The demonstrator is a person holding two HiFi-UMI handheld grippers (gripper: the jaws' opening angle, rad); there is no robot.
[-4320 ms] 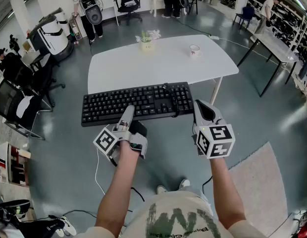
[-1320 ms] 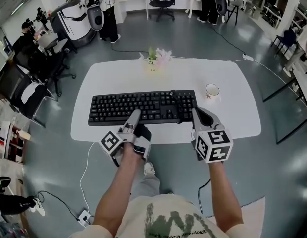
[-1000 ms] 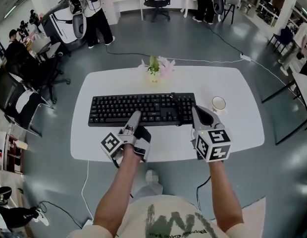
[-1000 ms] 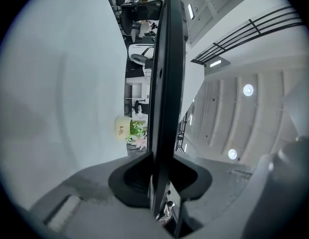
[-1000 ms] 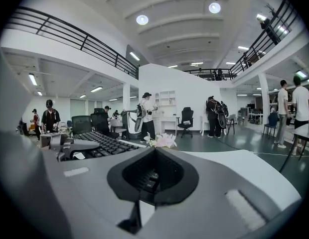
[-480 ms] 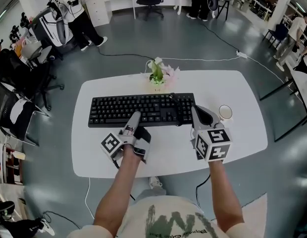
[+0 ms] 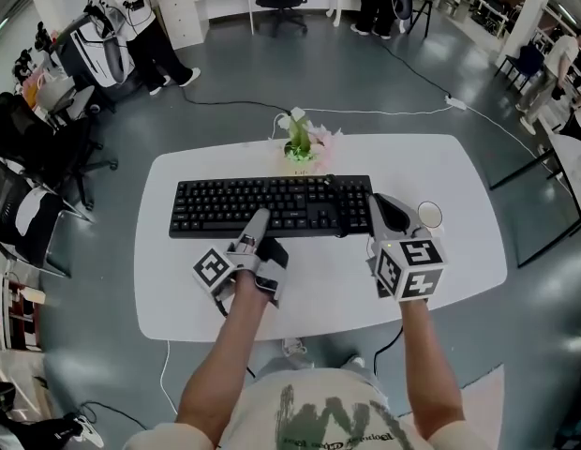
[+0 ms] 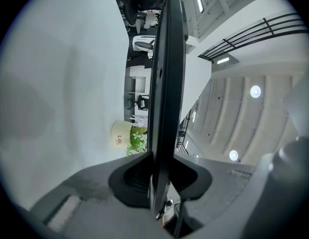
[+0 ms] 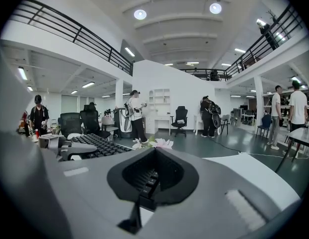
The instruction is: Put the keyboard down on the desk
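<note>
Keyboard (image 7: 272,206), clenched in left claw (image 7: 259,219), closed right claw (image 7: 379,204) at its end, now carried over the table (image 7: 459,251); lowering remains.

"Life" is printed on the flower pot (image 8: 120,136) left of the jaws, left gripper view; keyboard (image 7: 272,206) legends are unreadable.

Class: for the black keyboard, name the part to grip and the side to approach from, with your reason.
Grip the keyboard by its near long edge, coming from the person's side, one jaw above, one below. It is thin, long and level, so two spread-out grips should balance it.
</note>
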